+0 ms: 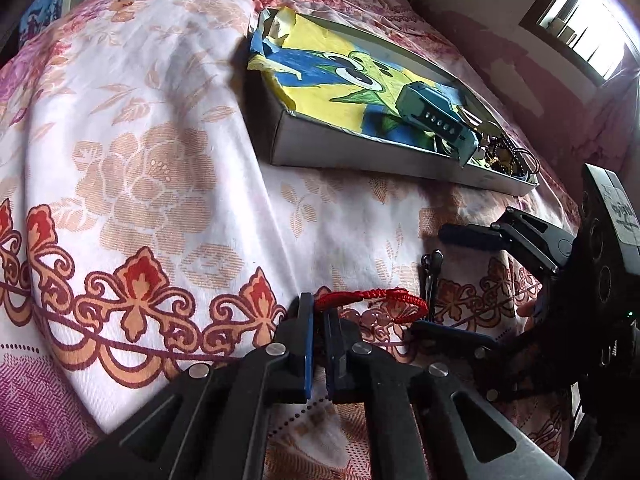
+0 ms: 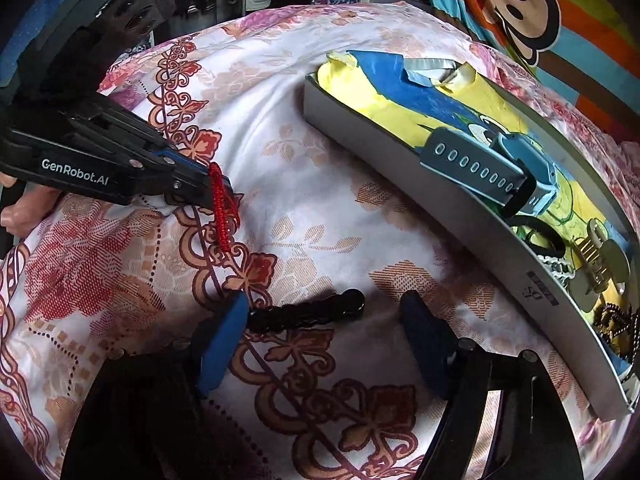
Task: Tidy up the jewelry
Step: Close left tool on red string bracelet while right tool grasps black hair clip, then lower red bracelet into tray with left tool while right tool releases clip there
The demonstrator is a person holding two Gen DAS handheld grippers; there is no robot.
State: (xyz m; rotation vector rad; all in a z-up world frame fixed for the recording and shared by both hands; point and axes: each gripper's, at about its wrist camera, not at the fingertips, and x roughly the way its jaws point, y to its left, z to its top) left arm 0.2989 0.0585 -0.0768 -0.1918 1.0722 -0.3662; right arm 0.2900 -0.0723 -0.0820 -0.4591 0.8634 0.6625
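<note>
Left gripper point(image 1: 316, 320) jaws clamped on red braided cord bracelet point(image 1: 372, 300), likely bound for the shallow grey cardboard box point(image 2: 400, 184).
Right gripper point(image 2: 324, 320) jaws apart around black hair clip point(image 2: 308, 314); closing looks next.

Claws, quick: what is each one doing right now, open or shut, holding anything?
Left claw: shut on the red bracelet.
Right claw: open, holding nothing; a black hair clip lies between its fingers.

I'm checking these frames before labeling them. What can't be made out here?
- Left wrist view: the jewelry pile in the tray's far corner is too small and tangled to separate into pieces.
- Left wrist view: the watch covers part of the tray's contents.
- Right wrist view: the tray's near wall hides the items low inside it.
- Both views: how firmly the left gripper pinches the red bracelet; its fingertips cover the contact.
</note>
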